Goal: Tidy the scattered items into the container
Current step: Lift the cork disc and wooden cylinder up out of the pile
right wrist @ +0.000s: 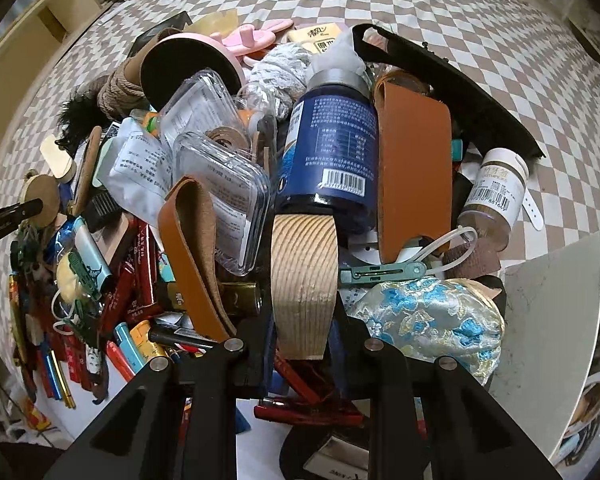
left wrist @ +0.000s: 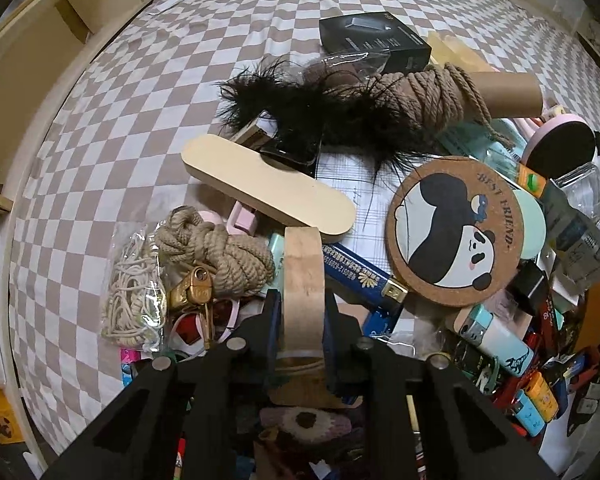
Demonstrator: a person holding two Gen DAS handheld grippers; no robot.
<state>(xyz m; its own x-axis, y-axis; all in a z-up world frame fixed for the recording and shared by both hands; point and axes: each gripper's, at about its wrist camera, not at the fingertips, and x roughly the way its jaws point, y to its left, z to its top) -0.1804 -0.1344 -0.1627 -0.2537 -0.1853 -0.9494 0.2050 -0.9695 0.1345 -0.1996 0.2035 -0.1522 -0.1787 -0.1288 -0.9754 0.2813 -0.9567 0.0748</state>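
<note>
My left gripper (left wrist: 302,300) is shut on a light wooden piece (left wrist: 303,280), held upright over a pile of clutter. Around it lie a rope bundle (left wrist: 216,248), a cream oval board (left wrist: 268,184), a panda cork coaster (left wrist: 456,232) and black feathers (left wrist: 308,112). My right gripper (right wrist: 302,308) is shut on a grained wooden piece (right wrist: 304,276) above the same pile, just in front of a blue bottle (right wrist: 330,148) and a tan leather strap (right wrist: 414,176). The left gripper's tip shows at the far left of the right wrist view (right wrist: 12,216), with a round cork disc at its end. No container is clearly identifiable.
A checkered cloth (left wrist: 140,100) covers the surface. Lighters (left wrist: 496,344), a black box (left wrist: 374,40), a rope spool (left wrist: 440,92), clear plastic cases (right wrist: 220,184), a brown jar (right wrist: 494,196), a brocade pouch (right wrist: 428,320) and a white marbled panel (right wrist: 548,308) crowd the pile. Wooden shelving (left wrist: 32,52) stands left.
</note>
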